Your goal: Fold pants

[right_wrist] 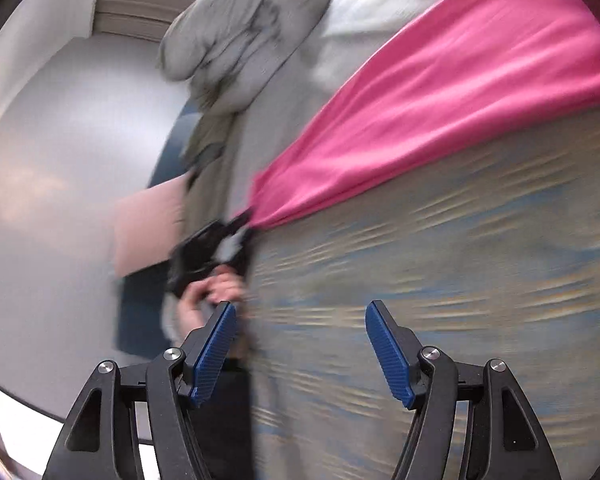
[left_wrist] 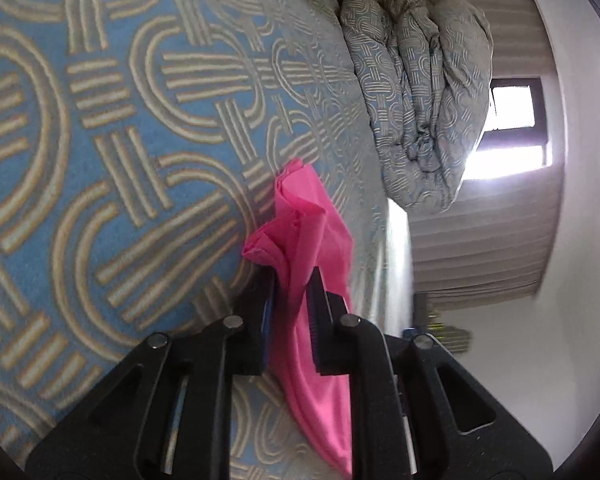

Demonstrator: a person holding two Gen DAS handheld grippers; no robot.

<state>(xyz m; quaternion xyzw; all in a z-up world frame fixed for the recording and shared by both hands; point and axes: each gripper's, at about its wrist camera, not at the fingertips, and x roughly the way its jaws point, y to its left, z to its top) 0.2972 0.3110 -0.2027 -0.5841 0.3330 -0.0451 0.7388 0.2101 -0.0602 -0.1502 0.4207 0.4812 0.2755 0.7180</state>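
So I'm looking at a bed with a blue cover in a tan loop pattern. A bunched-up duvet sits at its far end, and the pink pants stretch across nearer me.

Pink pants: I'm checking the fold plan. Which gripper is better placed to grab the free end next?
Probably the right. The right gripper is open and empty above the bedspread, while the left gripper is already clamped on one end of the pink pants.
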